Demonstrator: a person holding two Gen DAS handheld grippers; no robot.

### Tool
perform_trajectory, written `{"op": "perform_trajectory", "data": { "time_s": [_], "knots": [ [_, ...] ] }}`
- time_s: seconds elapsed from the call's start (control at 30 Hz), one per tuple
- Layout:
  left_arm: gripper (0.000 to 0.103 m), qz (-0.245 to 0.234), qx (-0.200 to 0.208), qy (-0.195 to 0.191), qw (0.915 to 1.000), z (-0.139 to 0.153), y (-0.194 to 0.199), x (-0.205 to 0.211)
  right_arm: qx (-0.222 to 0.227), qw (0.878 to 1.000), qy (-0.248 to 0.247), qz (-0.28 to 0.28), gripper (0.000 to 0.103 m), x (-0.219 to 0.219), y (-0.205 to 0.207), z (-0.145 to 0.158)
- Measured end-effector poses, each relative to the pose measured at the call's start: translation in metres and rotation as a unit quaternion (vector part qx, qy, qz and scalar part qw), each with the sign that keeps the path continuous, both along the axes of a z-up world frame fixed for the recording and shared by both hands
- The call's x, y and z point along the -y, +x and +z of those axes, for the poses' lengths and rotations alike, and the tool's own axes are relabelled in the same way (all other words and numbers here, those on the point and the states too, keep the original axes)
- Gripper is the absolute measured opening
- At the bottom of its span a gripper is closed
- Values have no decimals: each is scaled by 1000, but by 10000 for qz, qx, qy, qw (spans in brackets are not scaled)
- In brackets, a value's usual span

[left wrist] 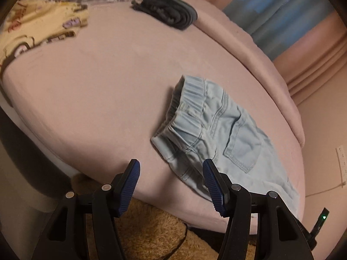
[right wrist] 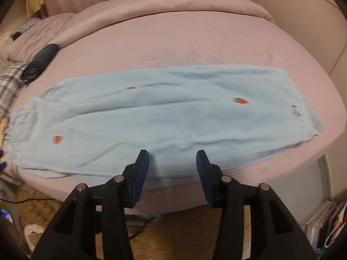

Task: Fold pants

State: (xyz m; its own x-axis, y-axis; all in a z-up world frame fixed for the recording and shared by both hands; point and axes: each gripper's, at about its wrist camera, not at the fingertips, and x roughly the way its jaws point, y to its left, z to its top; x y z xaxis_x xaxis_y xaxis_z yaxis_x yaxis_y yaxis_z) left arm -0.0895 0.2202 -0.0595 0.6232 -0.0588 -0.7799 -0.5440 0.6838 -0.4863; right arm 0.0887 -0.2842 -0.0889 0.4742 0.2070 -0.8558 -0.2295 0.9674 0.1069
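Hovering off the near edge of the bed [right wrist: 195, 43] with both tools, nothing gripped yet. Left gripper [left wrist: 171, 164] is sitting with jaws apart and empty, just short of the waistband [left wrist: 190, 106] end of the pants [left wrist: 227, 143]. Right gripper [right wrist: 172, 155] is also spread and empty, pointing at the long near edge of the pants [right wrist: 164, 119], which are lying flat and lengthwise on the pink sheet, legs apparently already stacked one on the other. I'm reading this as the pre-grasp for the crosswise fold. Next move is calling for pinching the waistband end with the left and the hem end [right wrist: 303, 112] with the right, catching both layers. A dark folded garment [left wrist: 169, 10] is sitting well apart at the far side.
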Motion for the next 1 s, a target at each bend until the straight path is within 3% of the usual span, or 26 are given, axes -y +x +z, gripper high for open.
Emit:
{"op": "perform_trajectory", "data": {
  "time_s": [0.07, 0.2, 0.33, 0.47, 0.57, 0.77, 0.87, 0.93, 0.97, 1.0],
  "knots": [
    [60, -43, 21, -31, 10000, -3, 10, 0, 20, 9997, 91, 204, 46, -16, 2, 2],
    [60, -23, -8, -169, 9999, -8, 24, -1, 23, 9982, 272, 533, 57, -37, -1, 7],
    [60, -75, 99, -573, 9983, -13, 28, -1, -197, 9960, 468, 736, 57, -50, -6, -2],
    [60, -183, 297, -688, 9970, -14, 20, 4, -402, 9955, 506, 697, 57, -57, -6, -13],
    [72, -352, 415, -903, 9944, -16, 22, 7, -485, 9943, 671, 665, 57, -50, -5, -14],
    [73, -336, -25, -190, 9993, -15, 42, 29, -495, 9933, 607, 853, 57, -48, -21, -11],
    [73, -222, 5, 51, 9997, -14, 55, 35, -557, 9929, 669, 815, 57, -44, -25, -14],
    [68, -88, 75, -10, 9999, -17, 58, 31, -550, 9928, 694, 809, 57, -44, -27, -14],
    [47, 35, 82, -74, 9999, -17, 55, 27, -551, 9928, 693, 802, 57, -44, -28, -14],
    [33, 80, 137, -209, 9997, -17, 50, 23, -568, 9927, 694, 807, 57, -43, -28, -14]
  ]
}}
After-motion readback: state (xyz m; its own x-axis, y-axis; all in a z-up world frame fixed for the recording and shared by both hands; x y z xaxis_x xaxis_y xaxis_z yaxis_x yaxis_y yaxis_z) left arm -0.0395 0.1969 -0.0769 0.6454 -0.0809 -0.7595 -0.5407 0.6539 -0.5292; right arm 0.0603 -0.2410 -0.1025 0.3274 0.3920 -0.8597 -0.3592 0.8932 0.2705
